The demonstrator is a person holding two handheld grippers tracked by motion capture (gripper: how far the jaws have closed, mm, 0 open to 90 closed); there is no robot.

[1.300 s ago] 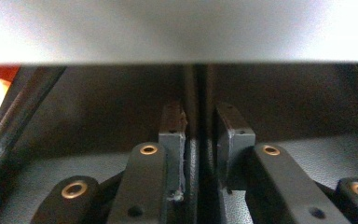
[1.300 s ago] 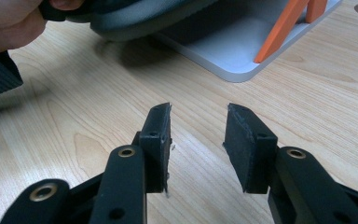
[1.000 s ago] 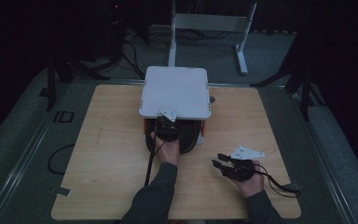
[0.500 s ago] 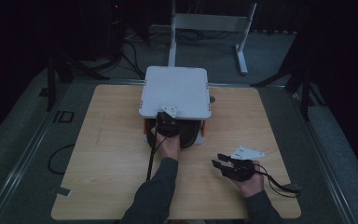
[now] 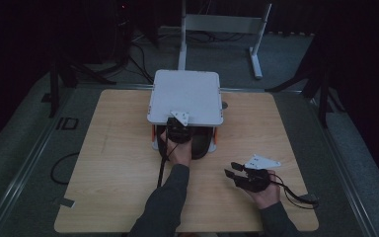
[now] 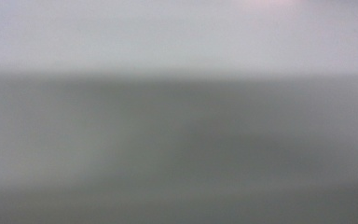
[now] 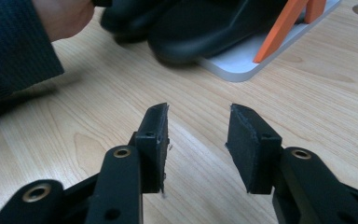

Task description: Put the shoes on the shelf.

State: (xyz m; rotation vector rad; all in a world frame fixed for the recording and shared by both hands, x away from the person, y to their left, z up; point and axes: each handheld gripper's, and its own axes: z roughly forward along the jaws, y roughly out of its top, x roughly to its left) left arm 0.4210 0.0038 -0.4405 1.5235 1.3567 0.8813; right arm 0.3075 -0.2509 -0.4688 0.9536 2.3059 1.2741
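Meanwhile, right hand-held gripper (image 7: 198, 140) hovers, jaws apart, above table (image 7: 307, 102).

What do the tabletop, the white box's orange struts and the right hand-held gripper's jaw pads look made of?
Tabletop: light wood or wood-look laminate, matte, with visible grain lines. Orange struts: probably plastic, with flat uniform colour and crisp edges. Pads of the right hand-held gripper: likely rubber or dense foam, dull black, with a rough, slightly frayed face. The white box looks smooth and matte, plastic or painted sheet; I can't tell which.
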